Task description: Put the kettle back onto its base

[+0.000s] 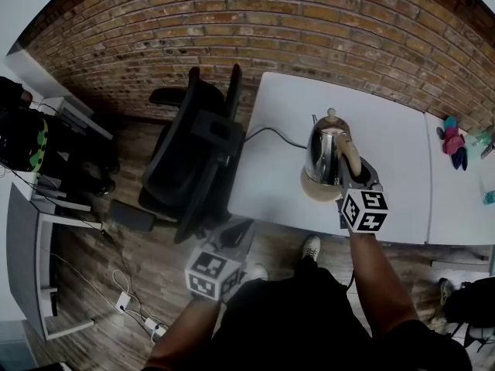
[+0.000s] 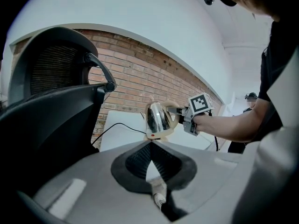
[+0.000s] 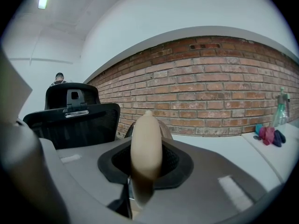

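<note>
Brick wall: spans the top of the head view, behind everything else.
Table: white, centre right of the head view, its far edge toward the wall.
Office chair: black, left of the table's left edge. It fills the left half of your left gripper view.
Kettle: polished metal with a beige knob on its lid, upright near the table's front edge at centre frame.
Base: beige disc directly under the kettle. You cannot tell whether the kettle is fully seated on it.
Cable: black, runs across the table from its left edge toward the base.
Right gripper: held at the kettle's near side. Your right gripper view shows its jaws pinching the beige handle, which stands upright between them.
Left gripper: held low at bottom centre of the head view, off the table and over the wood floor. Its jaws are pressed together at the tips, with nothing between them.
</note>
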